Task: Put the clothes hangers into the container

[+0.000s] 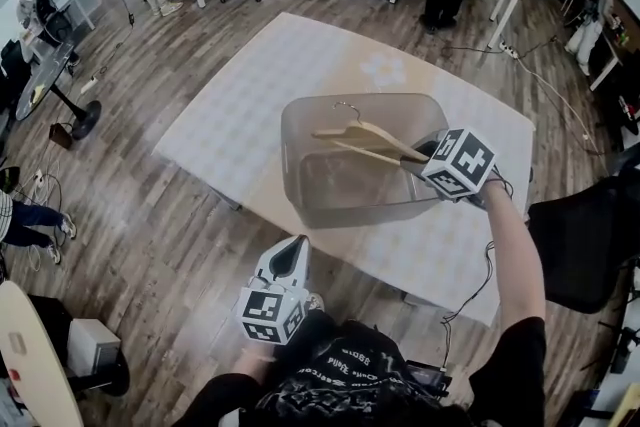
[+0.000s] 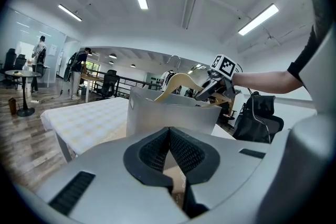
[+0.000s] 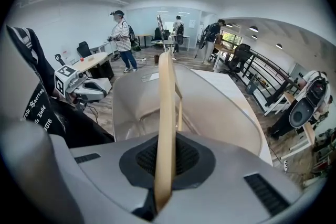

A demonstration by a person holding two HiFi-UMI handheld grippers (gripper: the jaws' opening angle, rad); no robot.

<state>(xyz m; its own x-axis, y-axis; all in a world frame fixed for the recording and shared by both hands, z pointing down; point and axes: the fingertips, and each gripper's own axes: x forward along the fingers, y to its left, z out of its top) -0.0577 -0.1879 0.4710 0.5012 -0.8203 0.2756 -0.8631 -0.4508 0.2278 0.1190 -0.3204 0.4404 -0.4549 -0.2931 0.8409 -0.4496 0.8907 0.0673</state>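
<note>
pale wooden clothes hanger (image 1: 365,140), pinched edgewise by the right tool (image 1: 425,163), slants over the translucent plastic container (image 1: 300,130), ready to drop in; left tool (image 1: 288,260), pressed together, hangs idle beside the container.

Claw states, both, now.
Left claw: closed, empty.
Right claw: closed on the pale wooden clothes hanger, over the translucent plastic container.

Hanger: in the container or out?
Out. The right hand-held gripper is shut on the hanger, holding it above the open container, as the left gripper view shows.
</note>
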